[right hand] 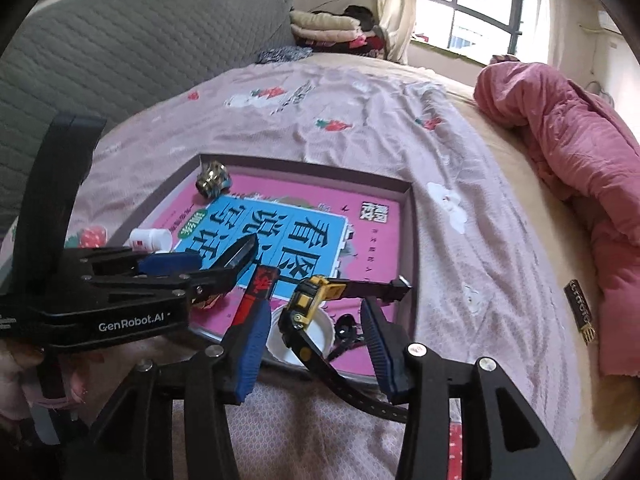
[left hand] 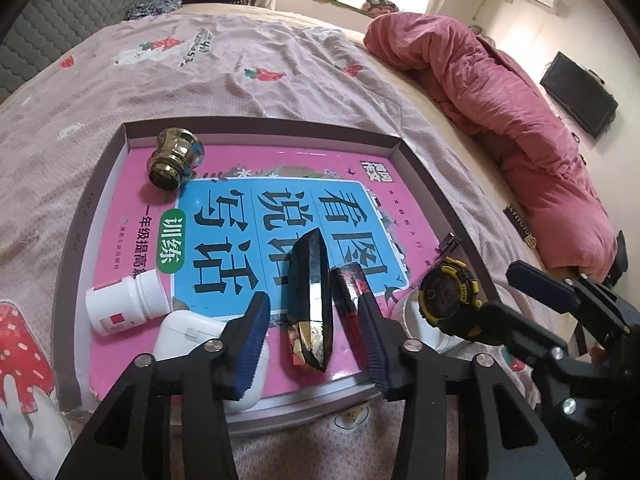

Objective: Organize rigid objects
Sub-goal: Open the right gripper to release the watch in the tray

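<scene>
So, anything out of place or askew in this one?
Mostly the yellow-and-black watch: it sits propped on the rim of a small white cup at the tray's near corner, its strap trailing over the tray edge onto the bedspread. The white pill bottle and brass knob lie tipped on their sides.

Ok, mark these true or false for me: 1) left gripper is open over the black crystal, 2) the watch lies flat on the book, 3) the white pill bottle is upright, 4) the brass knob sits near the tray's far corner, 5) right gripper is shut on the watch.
1) True: the left gripper is open, with the black crystal between its fingers.
2) False: the watch rests on the rim of a white cup, not flat on the book.
3) False: the white pill bottle lies on its side.
4) True: the brass knob sits near the tray far corner.
5) False: the right gripper is open around the watch.
</scene>
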`<state>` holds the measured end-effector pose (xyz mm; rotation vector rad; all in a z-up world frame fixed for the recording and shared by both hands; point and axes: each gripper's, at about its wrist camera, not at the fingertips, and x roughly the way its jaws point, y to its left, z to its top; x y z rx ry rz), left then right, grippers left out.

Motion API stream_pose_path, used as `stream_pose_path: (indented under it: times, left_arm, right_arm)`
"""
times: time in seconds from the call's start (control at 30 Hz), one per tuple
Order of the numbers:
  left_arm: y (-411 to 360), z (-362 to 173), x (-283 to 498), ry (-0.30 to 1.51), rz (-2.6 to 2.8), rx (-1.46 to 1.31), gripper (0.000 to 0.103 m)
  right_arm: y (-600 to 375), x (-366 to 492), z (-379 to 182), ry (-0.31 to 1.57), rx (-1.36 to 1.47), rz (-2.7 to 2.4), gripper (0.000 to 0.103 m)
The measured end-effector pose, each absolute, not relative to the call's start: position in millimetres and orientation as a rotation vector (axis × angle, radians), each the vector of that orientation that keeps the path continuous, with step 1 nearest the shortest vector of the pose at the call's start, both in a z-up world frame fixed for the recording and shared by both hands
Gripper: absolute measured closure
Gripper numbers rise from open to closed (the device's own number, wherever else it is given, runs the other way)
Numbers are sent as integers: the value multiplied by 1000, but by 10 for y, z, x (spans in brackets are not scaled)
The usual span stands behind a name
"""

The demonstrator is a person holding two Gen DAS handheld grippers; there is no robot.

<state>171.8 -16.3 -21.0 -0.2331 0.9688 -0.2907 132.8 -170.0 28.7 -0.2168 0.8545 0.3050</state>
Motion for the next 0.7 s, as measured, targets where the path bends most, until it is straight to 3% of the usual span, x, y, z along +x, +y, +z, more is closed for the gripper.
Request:
stream_pose_path:
  times: [0.13,0.23,0.43,0.7]
  left_arm:
    - [-146,-115,1617,934,-278,-216,51]
    - [-124,16,1488,890,-262,-191,40]
    - [-27,216,1265,843,-207,-161,32]
    - [86,302,1004,832,-158,-158,31]
  right_arm:
    - [-1731,1229,364,827,-201,292,56]
    - [-1735,1156,401,811,-184,296,55]
    - [-1688,1007,458,772,-178,287,50]
    - [-1730,842,523,738,-115,261,50]
